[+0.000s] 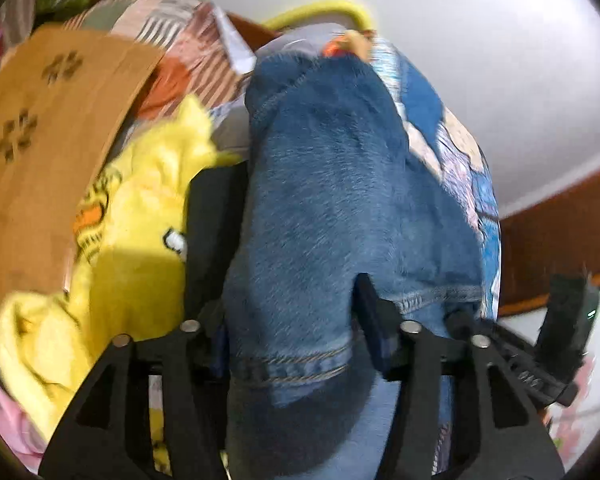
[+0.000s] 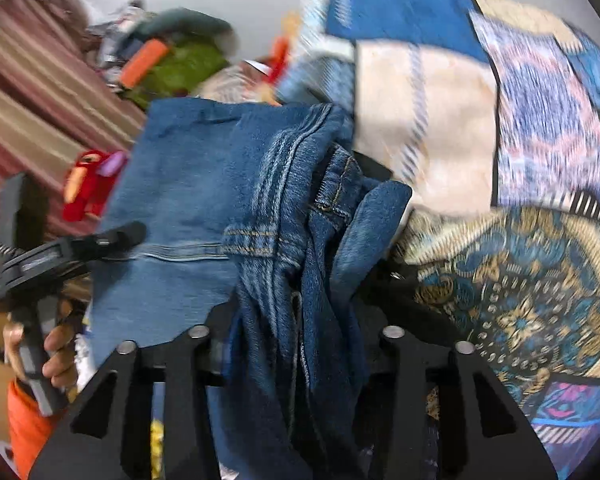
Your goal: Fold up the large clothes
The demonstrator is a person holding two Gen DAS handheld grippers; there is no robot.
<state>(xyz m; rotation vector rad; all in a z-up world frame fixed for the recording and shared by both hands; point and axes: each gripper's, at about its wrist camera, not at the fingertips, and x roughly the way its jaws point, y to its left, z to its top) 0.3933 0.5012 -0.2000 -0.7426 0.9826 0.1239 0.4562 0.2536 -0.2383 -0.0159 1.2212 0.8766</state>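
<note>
A pair of blue jeans (image 1: 332, 208) fills the middle of the left wrist view, bunched between the fingers of my left gripper (image 1: 296, 280), which is shut on the denim. In the right wrist view the jeans (image 2: 204, 200) hang in folds, with the waistband and belt loops at the centre. My right gripper (image 2: 296, 304) is shut on a thick bunch of that denim. The left gripper (image 2: 64, 252) also shows at the left of the right wrist view, held by a hand and touching the jeans' edge. The fingertips are mostly hidden by cloth.
A yellow fleece garment (image 1: 132, 232) lies left of the jeans beside a brown cardboard box (image 1: 40, 128). A patchwork bedspread (image 2: 520, 128) and a blue-gold patterned cloth (image 2: 520, 300) lie to the right. A clothes pile (image 2: 172, 60) and a red toy (image 2: 88, 184) sit at the back left.
</note>
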